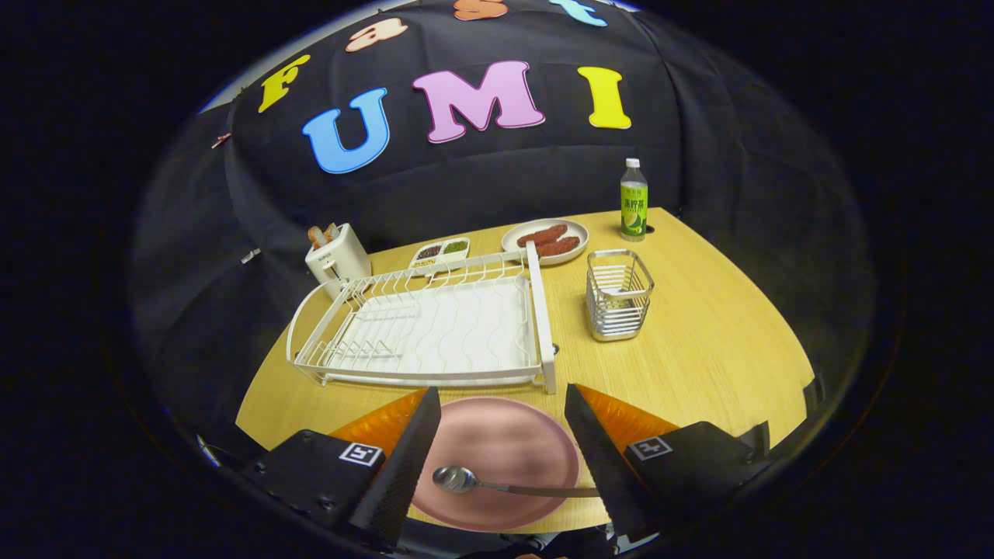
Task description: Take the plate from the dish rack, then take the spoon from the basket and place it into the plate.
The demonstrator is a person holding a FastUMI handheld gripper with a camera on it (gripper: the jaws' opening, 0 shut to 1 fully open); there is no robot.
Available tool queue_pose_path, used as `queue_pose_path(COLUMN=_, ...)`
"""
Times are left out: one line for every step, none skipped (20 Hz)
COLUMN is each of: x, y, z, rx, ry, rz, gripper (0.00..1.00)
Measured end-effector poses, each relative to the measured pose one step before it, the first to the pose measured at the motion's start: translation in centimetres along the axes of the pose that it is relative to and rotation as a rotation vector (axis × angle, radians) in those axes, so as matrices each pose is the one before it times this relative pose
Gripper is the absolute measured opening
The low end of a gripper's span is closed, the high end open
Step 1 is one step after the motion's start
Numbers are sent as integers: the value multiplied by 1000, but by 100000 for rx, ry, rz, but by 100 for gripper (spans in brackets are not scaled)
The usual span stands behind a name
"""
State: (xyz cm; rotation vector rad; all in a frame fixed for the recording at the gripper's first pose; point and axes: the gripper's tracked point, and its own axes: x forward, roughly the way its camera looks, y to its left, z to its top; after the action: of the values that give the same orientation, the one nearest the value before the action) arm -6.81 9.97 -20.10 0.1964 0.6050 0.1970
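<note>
A pink plate [497,442] lies flat on the wooden table [714,349], just in front of the white dish rack [435,326]. A metal spoon [481,483] rests in the plate, bowl to the left, handle running right under the right finger. My gripper [501,400] hovers over the plate with its fingers wide apart, one on each side of the plate, touching neither plate nor spoon. The wire basket [618,295] stands to the right of the rack, beyond the fingers.
Behind the rack stand a white toaster [336,256] with bread, a small divided dish [441,251] and a plate of sausages [545,239]. A green bottle [634,200] stands at the table's far edge. Bare wood lies right of the basket.
</note>
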Motion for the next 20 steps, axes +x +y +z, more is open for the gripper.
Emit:
queue_pose_path(x=-514, y=59, z=1221, rx=-717, ry=-3065, rz=338, gripper=98)
queue_pose_path(x=-549, y=7, z=1402, rx=-946, ry=-3139, rz=275, gripper=98)
queue_pose_path(x=-581, y=-38, z=1362, rx=-1317, ry=-3117, rz=45, gripper=98)
queue_pose_path(x=-603, y=-109, z=1658, rx=-1670, ry=-3347, rz=-150, gripper=99)
queue_pose_path(x=-588, y=-46, z=1556, rx=-1702, ry=-3698, rz=-172, gripper=98)
queue_pose_path(x=-580, y=-129, z=1894, rx=-1452, ry=-4031, rz=-219, gripper=99)
queue_pose_path(x=-448, y=-137, z=1519, rx=-775, ry=-3102, rz=-368, gripper=99)
queue_pose_path(x=-556, y=-291, z=1776, rx=-1080, ry=-3725, rz=-686, gripper=98)
queue_pose_path(x=-455, y=-750, z=1636, rx=-651, ry=-3412, rz=-2211, gripper=99)
queue_pose_path(x=-637, y=-644, z=1793, rx=-412, ry=-3852, rz=-1841, gripper=99)
queue_pose_path(x=-633, y=-567, z=1904, rx=-934, ry=-4040, rz=-1594, gripper=98)
queue_pose_path(x=-601, y=-729, z=1788, rx=-1817, ry=-3795, rz=-2037, gripper=98)
queue_pose_path(x=-610, y=-977, z=1508, rx=-2308, ry=-3096, rz=-2506, gripper=98)
queue_pose_path(x=-546, y=-1085, z=1370, rx=-966, ry=-2142, rz=-3220, gripper=98)
queue_pose_path(x=-331, y=-602, z=991, rx=344, ry=-1470, rz=-1727, gripper=98)
queue_pose_path(x=-310, y=-389, z=866, rx=1069, ry=-1124, rz=-1312, gripper=98)
queue_pose_path(x=-90, y=-532, z=519, rx=847, ry=-551, rz=-952, gripper=98)
queue_pose_path(x=121, y=-543, z=324, rx=487, ry=-282, rz=-808, gripper=98)
queue_pose_path(x=143, y=-574, z=171, rx=-139, ry=-654, rz=-231, gripper=98)
queue_pose_path(x=380, y=-526, z=129, rx=-112, ry=-669, rz=-379, gripper=98)
